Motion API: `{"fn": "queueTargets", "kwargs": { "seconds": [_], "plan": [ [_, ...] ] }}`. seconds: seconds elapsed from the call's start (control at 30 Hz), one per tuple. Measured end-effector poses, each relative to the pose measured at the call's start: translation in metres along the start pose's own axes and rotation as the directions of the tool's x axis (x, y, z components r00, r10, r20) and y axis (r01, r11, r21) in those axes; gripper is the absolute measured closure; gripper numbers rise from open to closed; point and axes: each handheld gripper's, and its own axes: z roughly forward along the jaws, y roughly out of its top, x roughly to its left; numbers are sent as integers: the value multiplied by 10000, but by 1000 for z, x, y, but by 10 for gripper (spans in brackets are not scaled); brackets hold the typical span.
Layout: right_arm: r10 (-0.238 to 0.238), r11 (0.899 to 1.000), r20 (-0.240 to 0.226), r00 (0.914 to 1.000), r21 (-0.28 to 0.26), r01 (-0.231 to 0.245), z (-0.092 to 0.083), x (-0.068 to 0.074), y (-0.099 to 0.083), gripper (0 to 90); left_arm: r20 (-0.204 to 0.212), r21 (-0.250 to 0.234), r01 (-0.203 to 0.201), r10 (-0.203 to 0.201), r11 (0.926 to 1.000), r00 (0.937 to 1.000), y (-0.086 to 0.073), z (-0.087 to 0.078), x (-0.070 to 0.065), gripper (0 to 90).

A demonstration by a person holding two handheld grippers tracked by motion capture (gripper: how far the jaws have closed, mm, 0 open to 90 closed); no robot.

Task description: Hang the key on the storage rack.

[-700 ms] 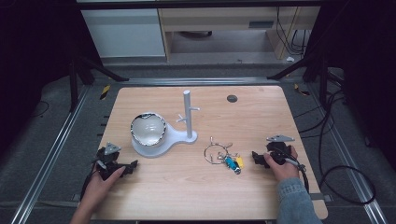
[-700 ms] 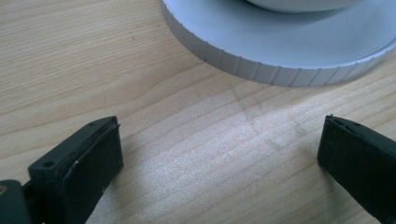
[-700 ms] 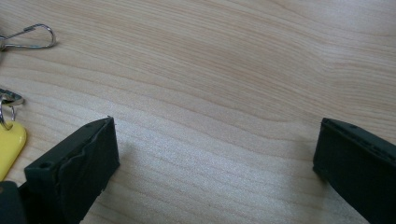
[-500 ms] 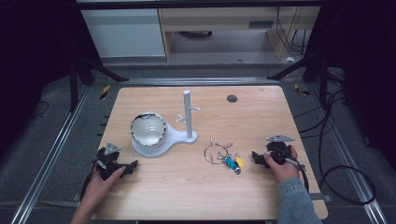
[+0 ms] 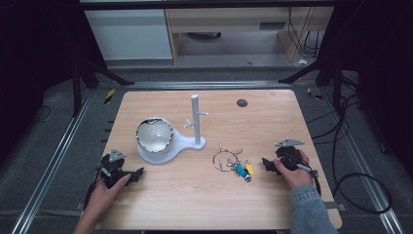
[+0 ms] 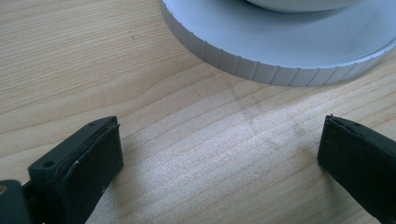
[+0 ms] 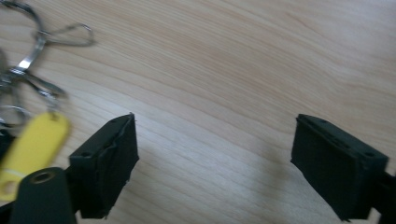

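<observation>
Metal key ring (image 5: 233,162) lies just beside the spread, empty right hand-held gripper (image 5: 267,164).

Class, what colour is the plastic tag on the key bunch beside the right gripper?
Yellow. The tag shows best in the right gripper view, lying left of the open jaws.

Wood table (image 5: 195,204) w/ white stand (image 5: 168,148), key bunch (image 5: 234,163), dark disc (image 5: 242,103).

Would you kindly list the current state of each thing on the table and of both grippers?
Left gripper: open, empty, resting on the table.
Right gripper: open, empty, beside the keys.
Key bunch: lying flat, untouched.
Bowl: upright on the stand's base.
Stand: upright, pegs bare.
</observation>
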Motion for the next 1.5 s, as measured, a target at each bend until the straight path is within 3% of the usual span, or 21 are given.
{"fn": "queueTargets", "kwargs": {
  "seconds": [0.07, 0.17, 0.2, 0.3, 0.33, 0.53, 0.7, 0.73, 0.77, 0.8, 0.83, 0.87, 0.9, 0.93, 1.0, 1.07, 1.1, 1.13, 1.27, 1.4, 1.5],
  "plan": [
    [-93, 10000, -171, 9998, 24, 93, -3, 1, 4, 170, -7, -2, 0, 0, 10000, 10000, 0, 0, 0, 0],
    [-730, 9971, -350, 9967, 206, 737, -11, 6, 15, 201, 3, -5, 12, -12, 10000, 10000, 0, 0, 0, 0],
    [-1192, 9916, -640, 9908, 435, 1221, -14, 9, 23, 222, 6, 4, 6, -6, 10000, 10000, 0, 0, 0, 0],
    [-1575, 9847, -785, 9844, 622, 1625, -16, 12, 31, 260, 4, 1, 24, -24, 10000, 10000, 0, 0, 0, 0],
    [-1985, 9743, -1028, 9747, 872, 2076, -16, 17, 40, 300, 3, 2, 22, -22, 10000, 10000, 0, 0, 0, 0],
    [-3145, 9330, -1998, 9280, 1152, 3410, -8, 35, 65, 518, 2, 1, 24, -24, 10000, 10000, 0, 0, 0, 0],
    [-3673, 8957, -2743, 8887, 1532, 4175, 4, 47, 76, 709, 3, 0, 25, -25, 10000, 10000, 0, 0, 0, 0],
    [-3673, 8957, -2743, 8887, 1532, 4175, 4, 47, 76, 709, 3, 0, 25, -25, 10000, 10000, 0, 0, 0, 0],
    [-3809, 8806, -3135, 8699, 1637, 4446, 9, 55, 78, 750, 1, -2, 32, -32, 10000, 10000, 0, 0, -1, 0],
    [-3846, 8742, -3279, 8629, 1708, 4545, 11, 58, 79, 762, -3, -3, 32, -32, 10000, 10000, 0, 0, -1, 0],
    [-3846, 8742, -3279, 8629, 1708, 4545, 11, 58, 79, 762, -3, -3, 32, -32, 10000, 10000, 0, 0, -1, 0],
    [-4045, 8570, -3460, 8466, 1797, 4830, 14, 64, 79, 767, -10, 0, 35, -35, 10000, 10000, 0, 0, -1, 0],
    [-4154, 8498, -3537, 8381, 1777, 4962, 16, 66, 79, 768, -8, -2, 36, -36, 10000, 10000, 0, 0, -1, 0],
    [-4154, 8498, -3537, 8381, 1777, 4962, 16, 66, 79, 768, -8, -2, 36, -36, 10000, 10000, 0, 0, -1, 0],
    [-4359, 8289, -3650, 8227, 1932, 5249, 20, 72, 78, 778, -3, -17, 38, -38, 10000, 10000, 0, 0, -1, 0],
    [-4450, 8151, -3700, 8155, 2098, 5400, 24, 73, 78, 783, -8, -1, 36, -36, 10000, 10000, 0, 0, -1, 0],
    [-4450, 8151, -3700, 8155, 2098, 5400, 24, 73, 78, 783, -8, -1, 36, -36, 10000, 10000, 0, 0, -1, 0],
    [-4494, 8037, -3833, 8069, 2208, 5525, 28, 73, 78, 792, -8, -1, 35, -35, 10000, 10000, 0, 0, -1, 0],
    [-4545, 7915, -3940, 7988, 2327, 5652, 31, 76, 78, 800, -3, -6, 35, -35, 10000, 10000, 0, 0, -1, 0],
    [-4706, 7654, -4132, 7796, 2484, 5937, 38, 80, 82, 820, -8, 1, 31, -31, 10000, 10000, 0, 0, -1, 0],
    [-4666, 7565, -4230, 7768, 2642, 5983, 41, 79, 86, 838, 6, -12, 31, -31, 10000, 10000, 0, 0, -1, 0]
  ]
}}
